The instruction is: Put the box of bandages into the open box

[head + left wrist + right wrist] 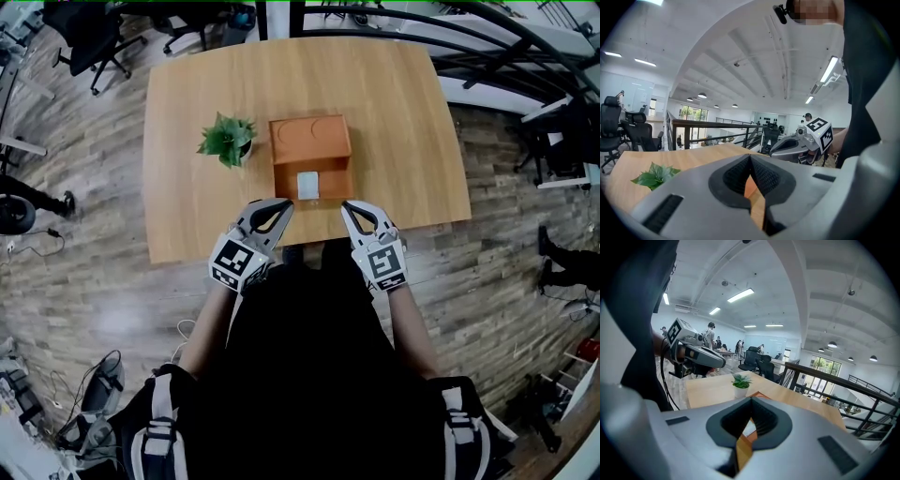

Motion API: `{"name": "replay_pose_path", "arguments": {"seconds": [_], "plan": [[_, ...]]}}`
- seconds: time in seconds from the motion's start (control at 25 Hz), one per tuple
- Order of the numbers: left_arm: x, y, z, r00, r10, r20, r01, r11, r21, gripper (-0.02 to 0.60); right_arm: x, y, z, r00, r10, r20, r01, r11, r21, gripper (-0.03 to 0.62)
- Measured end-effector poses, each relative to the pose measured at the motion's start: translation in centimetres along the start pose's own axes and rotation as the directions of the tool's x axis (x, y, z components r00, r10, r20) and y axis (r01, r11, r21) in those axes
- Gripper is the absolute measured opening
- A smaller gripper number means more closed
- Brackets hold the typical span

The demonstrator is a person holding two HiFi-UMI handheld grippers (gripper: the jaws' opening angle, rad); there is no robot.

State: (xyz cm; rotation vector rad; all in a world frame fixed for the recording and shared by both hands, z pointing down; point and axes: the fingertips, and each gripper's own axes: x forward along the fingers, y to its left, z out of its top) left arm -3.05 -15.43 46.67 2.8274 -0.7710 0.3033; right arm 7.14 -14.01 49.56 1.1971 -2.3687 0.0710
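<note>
- Both pairs of jaws are pressed together at the tips with nothing pinched: the left gripper (750,157) and the right gripper (751,400) each show dark ribbed pads meeting at a point.
- From the head view, the open box (330,178) sits mid-table, with the left gripper (284,204) at its seven o'clock and the right gripper (347,206) at its five o'clock.
- Inside it, the bandage box (308,186) lies flat against the six o'clock wall; nothing else is in there.
- The open box is orange and square-cornered, and its flap (309,139) lies back at twelve o'clock with two curved marks on it.
- The bandage box is small, pale and squarish, and its print is too small to read.
- The table (394,122) is light wood with round corners.
- A leafy green plant (228,139) in a white pot (740,392) stands at the box's nine o'clock.
- The person's dark clothing covers the table's near edge, and the gap under each pair of pads shows only slivers of orange and wood.
</note>
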Motion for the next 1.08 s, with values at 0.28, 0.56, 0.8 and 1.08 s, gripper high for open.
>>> {"name": "replay_pose_path", "arguments": {"seconds": [0.28, 0.56, 0.8, 1.08], "plan": [[0.7, -0.6, 0.5, 1.000, -0.010, 0.008, 0.010, 1.000, 0.012, 0.023, -0.2, -0.4, -0.1, 1.000, -0.009, 0.002, 0.009, 1.000, 0.001, 0.025], [0.4, -0.3, 0.2, 1.000, 0.000, 0.005, 0.000, 1.000, -0.007, 0.021, 0.3, 0.0, -0.2, 1.000, -0.009, -0.003, 0.009, 1.000, -0.007, 0.025], [0.5, -0.5, 0.8, 1.000, -0.007, 0.019, 0.007, 1.000, 0.007, 0.021, 0.2, 0.2, -0.2, 1.000, -0.013, -0.006, 0.013, 1.000, -0.007, 0.025], [-0.4, 0.2, 0.6, 1.000, 0.011, 0.023, -0.011, 1.000, -0.011, 0.022, 1.0, 0.8, 0.4, 1.000, -0.008, 0.003, 0.008, 1.000, -0.012, 0.025]]}}
